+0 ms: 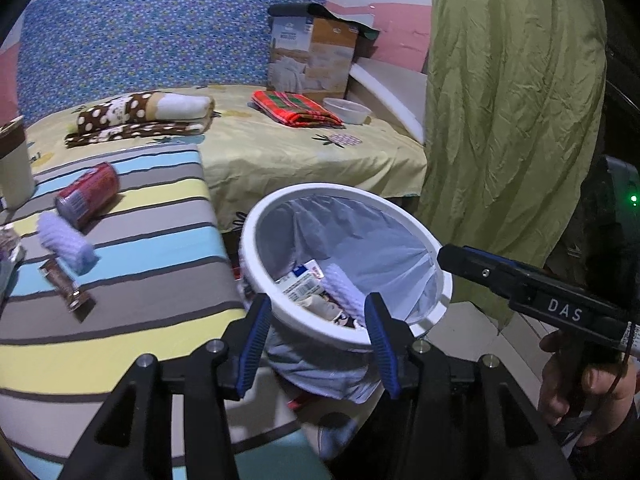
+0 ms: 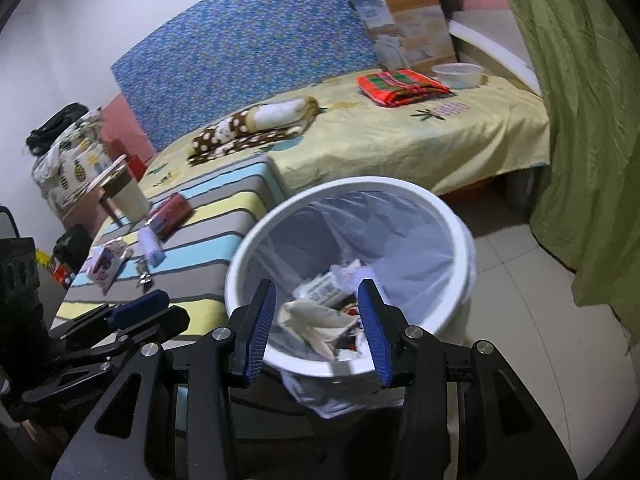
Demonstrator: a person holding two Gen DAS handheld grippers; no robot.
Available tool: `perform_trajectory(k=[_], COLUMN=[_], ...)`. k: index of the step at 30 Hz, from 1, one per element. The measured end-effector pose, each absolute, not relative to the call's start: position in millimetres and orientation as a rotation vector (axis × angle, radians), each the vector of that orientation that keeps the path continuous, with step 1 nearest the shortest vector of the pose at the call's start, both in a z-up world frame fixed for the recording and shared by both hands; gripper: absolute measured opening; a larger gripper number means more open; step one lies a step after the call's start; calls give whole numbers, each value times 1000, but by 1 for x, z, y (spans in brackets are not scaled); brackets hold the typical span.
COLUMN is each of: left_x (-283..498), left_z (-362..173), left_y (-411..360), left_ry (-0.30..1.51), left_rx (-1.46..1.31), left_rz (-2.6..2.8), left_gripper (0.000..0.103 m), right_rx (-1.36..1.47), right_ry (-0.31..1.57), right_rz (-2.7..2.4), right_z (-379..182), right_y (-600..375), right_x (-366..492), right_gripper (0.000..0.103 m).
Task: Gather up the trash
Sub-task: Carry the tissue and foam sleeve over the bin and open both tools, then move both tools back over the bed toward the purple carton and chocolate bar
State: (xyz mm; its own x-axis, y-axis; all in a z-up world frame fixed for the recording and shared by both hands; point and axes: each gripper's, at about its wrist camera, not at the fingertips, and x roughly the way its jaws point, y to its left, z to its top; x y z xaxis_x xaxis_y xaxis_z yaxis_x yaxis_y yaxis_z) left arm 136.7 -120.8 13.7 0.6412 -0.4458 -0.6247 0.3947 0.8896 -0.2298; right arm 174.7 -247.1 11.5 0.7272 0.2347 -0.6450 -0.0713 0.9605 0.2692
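A white trash bin (image 1: 256,236) lined with a pale bag stands beside the striped table (image 1: 140,280); it also shows in the right wrist view (image 2: 460,224). Inside lie paper scraps and a lilac roll (image 1: 344,288). My left gripper (image 1: 316,344) is open and empty over the bin's near rim. My right gripper (image 2: 320,330) is open above the bin, with a crumpled cream wrapper (image 2: 316,320) between its fingers, apart from both. On the table lie a red can (image 1: 88,196), a lilac roll (image 1: 66,242) and a brown wrapper (image 1: 66,288).
A white cup (image 1: 14,168) stands at the table's far left. Behind is a bed (image 1: 300,148) with folded blankets, a red cloth, a bowl and a cardboard box. A green curtain (image 1: 512,120) hangs at the right. Tiled floor (image 2: 540,340) lies right of the bin.
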Motion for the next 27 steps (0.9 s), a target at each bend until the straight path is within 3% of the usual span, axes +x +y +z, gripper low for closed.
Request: perform_trajectory(k=[27], left_x=[90], left_z=[16], left_y=[-25], left_ry=[697], left_rx=[-152], left_rz=[-270], left_gripper=[50], right_rx=[93], right_ry=[700], right_rz=[407], right_z=[26], right_y=[-159], right_x=[160], right_gripper=[45])
